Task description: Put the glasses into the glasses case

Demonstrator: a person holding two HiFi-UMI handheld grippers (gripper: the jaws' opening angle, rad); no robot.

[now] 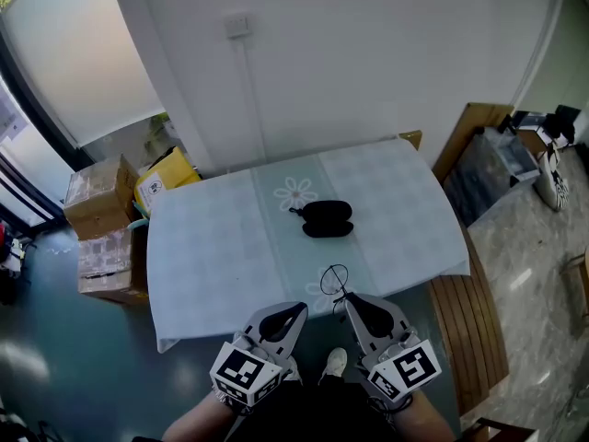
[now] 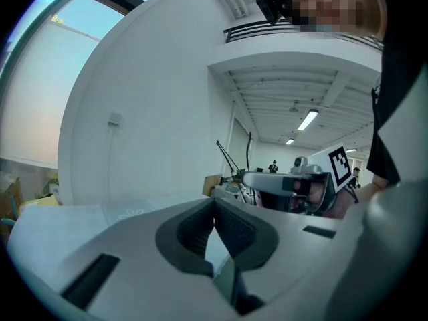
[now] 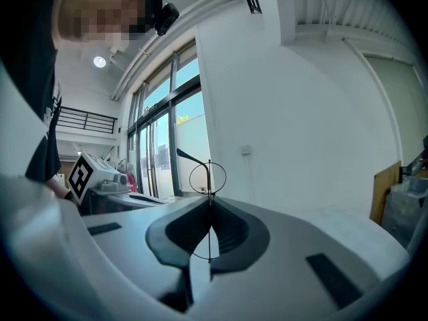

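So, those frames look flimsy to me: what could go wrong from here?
1. The right gripper is shut on the glasses by thin wire only; they could bend, twist or slip out on the way.
2. The glasses case looks closed and lies loose on the table; the left gripper, shut and empty, may just push it along instead of opening it.

Clothed table [image 1: 212, 247]; cardboard boxes [image 1: 97, 201] left; wooden bench [image 1: 471, 325] right; wall switch [image 1: 237, 26].
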